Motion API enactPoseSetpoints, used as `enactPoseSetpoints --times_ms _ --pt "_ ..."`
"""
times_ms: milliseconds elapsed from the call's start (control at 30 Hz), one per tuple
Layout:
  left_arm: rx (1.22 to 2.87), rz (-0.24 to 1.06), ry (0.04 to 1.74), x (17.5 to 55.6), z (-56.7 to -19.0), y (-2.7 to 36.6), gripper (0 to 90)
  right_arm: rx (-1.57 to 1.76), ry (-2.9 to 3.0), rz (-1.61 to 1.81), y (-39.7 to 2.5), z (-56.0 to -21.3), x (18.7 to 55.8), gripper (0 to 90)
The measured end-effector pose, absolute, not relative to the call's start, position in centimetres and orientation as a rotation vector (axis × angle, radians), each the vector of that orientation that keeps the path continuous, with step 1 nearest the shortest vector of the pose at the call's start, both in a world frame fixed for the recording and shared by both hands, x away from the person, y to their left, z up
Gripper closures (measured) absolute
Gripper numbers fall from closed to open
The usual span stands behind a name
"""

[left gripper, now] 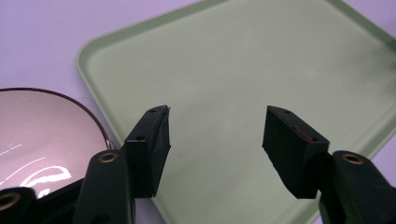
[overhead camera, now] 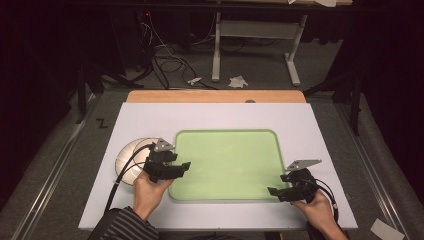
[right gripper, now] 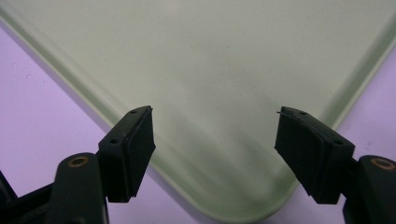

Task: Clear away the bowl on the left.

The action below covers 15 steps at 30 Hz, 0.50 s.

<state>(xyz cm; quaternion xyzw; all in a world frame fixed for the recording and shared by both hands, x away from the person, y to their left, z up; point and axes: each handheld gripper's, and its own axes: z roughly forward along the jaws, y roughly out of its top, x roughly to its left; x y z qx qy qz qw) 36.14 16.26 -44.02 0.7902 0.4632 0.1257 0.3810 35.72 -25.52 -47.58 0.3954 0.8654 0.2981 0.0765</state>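
Left tongs [overhead camera: 186,165], jaws spread wide and holding nothing, hover over the near left corner of the tray [overhead camera: 226,134]; the plate [overhead camera: 129,159] lies just outside their left jaw, beside the tray's left rim and partly under the hand. Judged risk: if these tongs drop toward the tray rim, the outer jaw or the trailing cable could catch the plate and push it, since plate and rim sit so close together. A grip taken on the rounded corner rather than a straight edge could also slip. Right tongs [overhead camera: 274,192], likewise wide and empty, point inward over the near right corner. Judged risk: a lift with unequal bite at the two corners would tilt the tray and let it twist out.

The tray is pale green, rectangular, with rounded corners and a low raised rim; its floor is bare and matt. It lies flat on the white table [overhead camera: 310,125], between the two tongs and ahead of them.
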Motion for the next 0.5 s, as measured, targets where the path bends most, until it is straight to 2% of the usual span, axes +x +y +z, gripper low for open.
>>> enactPoseSetpoints --times_ms 500 --pt "2.002 0.309 1.195 36.4 -43.4 17.7 42.8 1.184 2.596 0.894 -25.5 -47.6 35.7 29.5"
